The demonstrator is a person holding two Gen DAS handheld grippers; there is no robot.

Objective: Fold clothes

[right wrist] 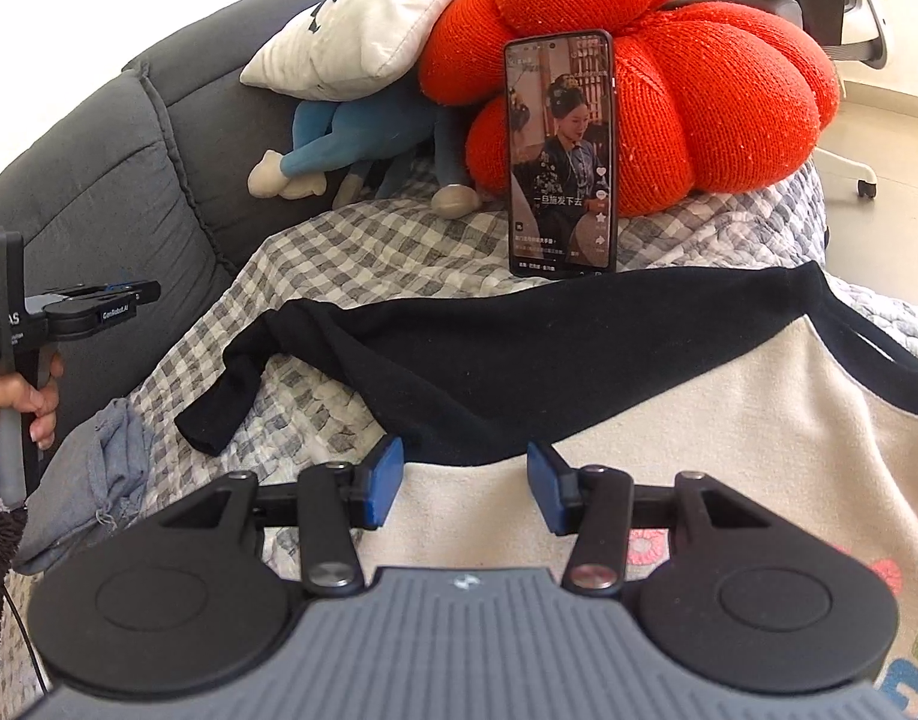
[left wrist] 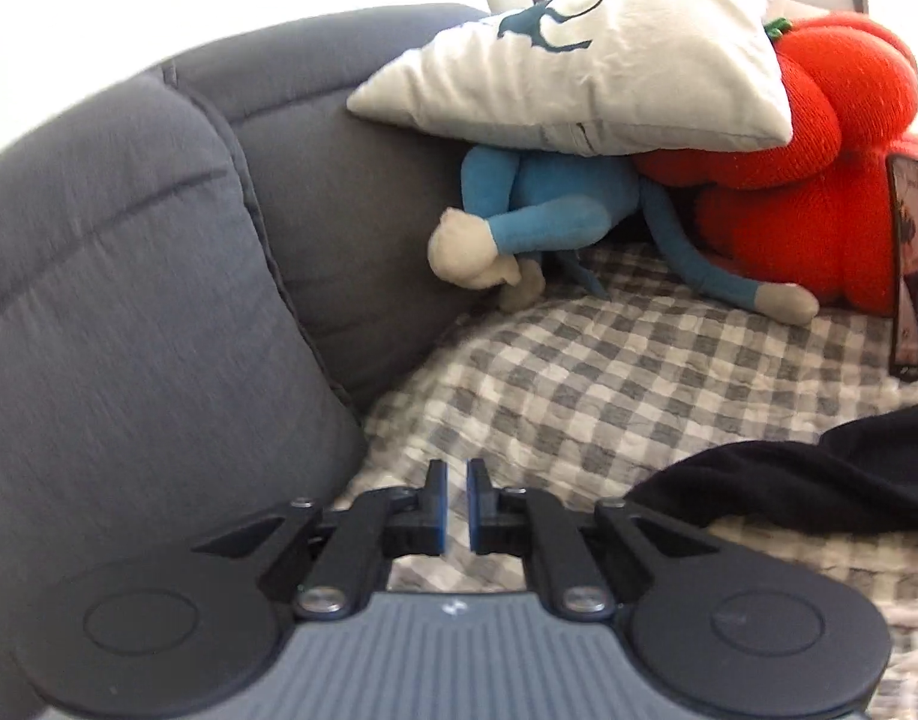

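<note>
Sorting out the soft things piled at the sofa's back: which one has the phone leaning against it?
The red pumpkin-shaped cushion. The phone stands upright against its front; the white pillow and blue plush toy lie further left, apart from the phone.

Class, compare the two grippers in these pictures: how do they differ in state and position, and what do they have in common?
The left gripper has its jaws nearly closed with nothing between them; the right gripper is wide open. The left gripper points over the checked blanket towards the sofa; the right gripper sits over the cream and black sweatshirt. Both have black linkages and blue pads.
</note>
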